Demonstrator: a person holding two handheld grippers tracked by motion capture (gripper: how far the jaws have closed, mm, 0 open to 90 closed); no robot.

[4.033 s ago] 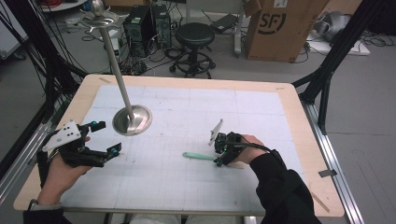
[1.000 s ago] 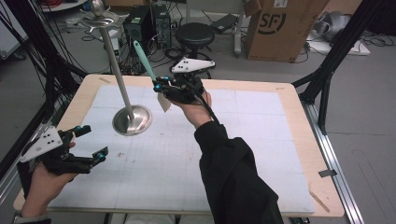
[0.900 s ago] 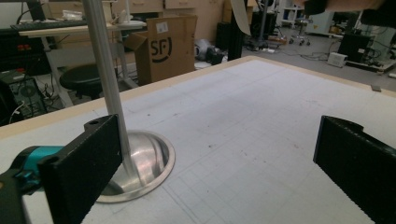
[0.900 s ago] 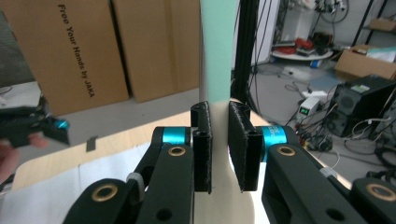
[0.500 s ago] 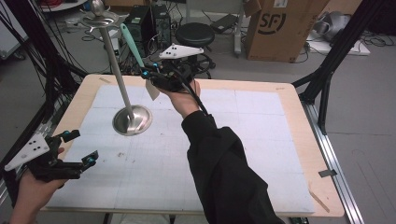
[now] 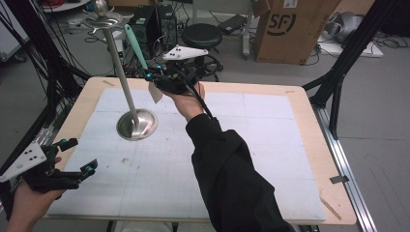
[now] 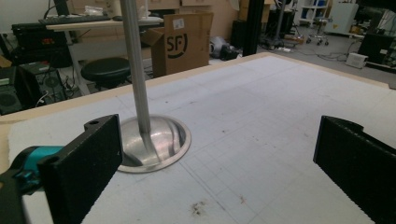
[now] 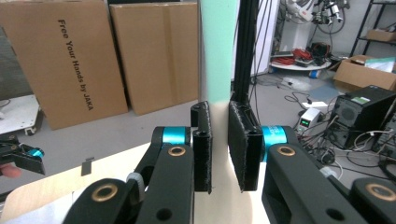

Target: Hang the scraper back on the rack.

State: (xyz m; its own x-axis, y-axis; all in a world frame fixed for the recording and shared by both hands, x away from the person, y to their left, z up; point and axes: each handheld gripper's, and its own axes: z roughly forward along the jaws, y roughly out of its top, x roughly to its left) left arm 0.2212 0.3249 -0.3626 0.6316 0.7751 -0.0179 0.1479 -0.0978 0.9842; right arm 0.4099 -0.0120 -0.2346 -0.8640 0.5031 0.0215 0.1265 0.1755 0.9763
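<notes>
The table (image 6: pixel 309 145), covered by a white gridded mat, carries a tall metal stand (image 6: pixel 121 82) at its 10 o'clock area: a round dished base, a slender leaning pole and a small dish with a ball at the top. The right gripper (image 6: pixel 153 79) is raised above the far edge at 12 o'clock, just beside the pole's upper half, jaws clamped on a spatula with a teal handle (image 6: pixel 135 46) that rises toward 11 o'clock; its pale blade hangs below the jaws. In the right gripper view the handle (image 8: pixel 217 51) stands upright between the pads (image 8: pixel 243 149), gripped where teal meets pale. The left gripper (image 6: pixel 72 159) rests low at the table's 8 o'clock corner, jaws spread wide and empty, facing the base (image 7: pixel 154 140). The step appears to be hanging the spatula on the stand's top dish. Keep the clamp firm, lift the handle end clear of the dish rim, approach slowly, and avoid striking the pole, which could tip.
</notes>
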